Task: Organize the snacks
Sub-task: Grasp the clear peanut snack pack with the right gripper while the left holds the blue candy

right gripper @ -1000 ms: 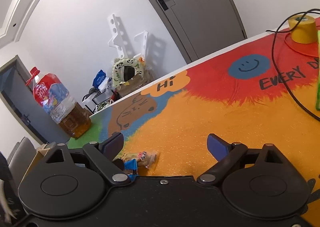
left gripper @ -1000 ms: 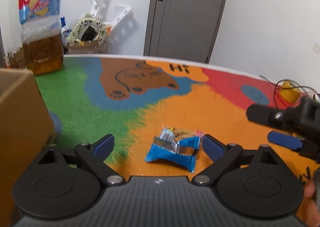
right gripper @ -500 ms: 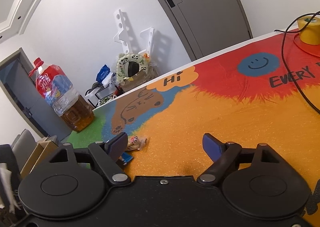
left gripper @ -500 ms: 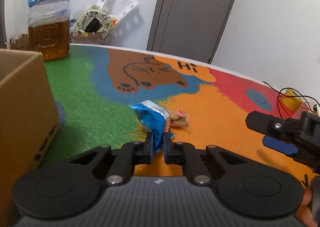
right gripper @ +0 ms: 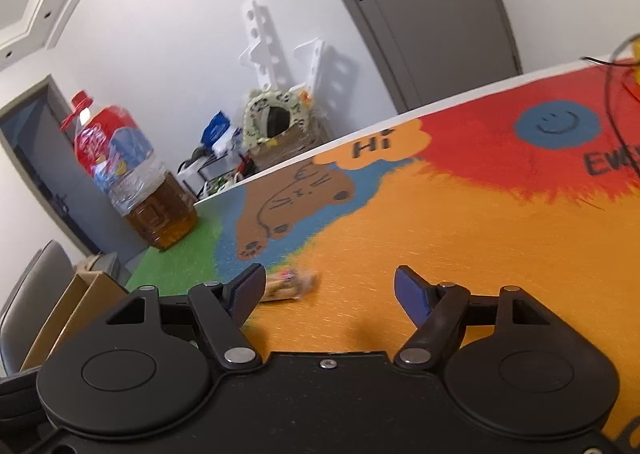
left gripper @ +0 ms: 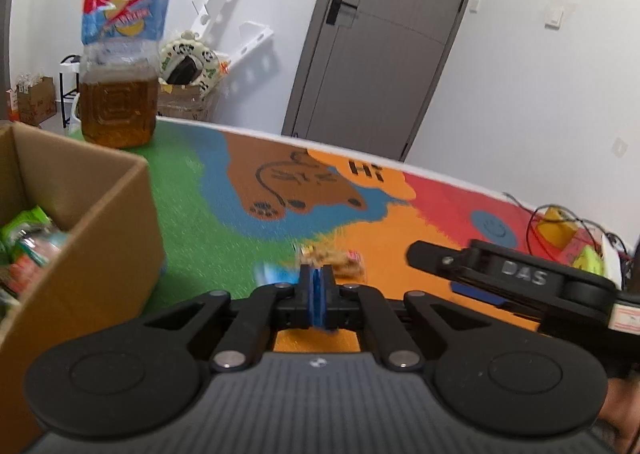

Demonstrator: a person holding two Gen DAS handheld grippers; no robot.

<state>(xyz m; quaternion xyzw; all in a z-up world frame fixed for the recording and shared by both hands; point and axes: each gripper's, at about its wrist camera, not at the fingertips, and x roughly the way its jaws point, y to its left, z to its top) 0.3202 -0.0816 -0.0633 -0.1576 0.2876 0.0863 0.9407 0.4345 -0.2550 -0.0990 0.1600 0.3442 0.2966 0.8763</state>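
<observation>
My left gripper (left gripper: 319,294) is shut on a blue snack packet (left gripper: 276,276), lifted off the colourful table; only a blurred strip of the packet shows past the fingers. A small clear snack packet (left gripper: 340,260) lies on the orange area just beyond; it also shows in the right wrist view (right gripper: 289,286) beside my right gripper's left finger. My right gripper (right gripper: 330,290) is open and empty, low over the orange area; it also shows in the left wrist view (left gripper: 500,278) at the right. A cardboard box (left gripper: 100,222) with several snacks inside stands at the left.
A large bottle of amber liquid (left gripper: 120,66) stands on the green far-left corner of the table (left gripper: 400,238). A yellow item with cables (left gripper: 558,226) sits at the far right. The box corner (right gripper: 76,306) shows at the left of the right wrist view.
My left gripper closed on the blue packet, lifted it and swung left toward the box, whose inside now shows. My right gripper moved left toward the clear packet.
</observation>
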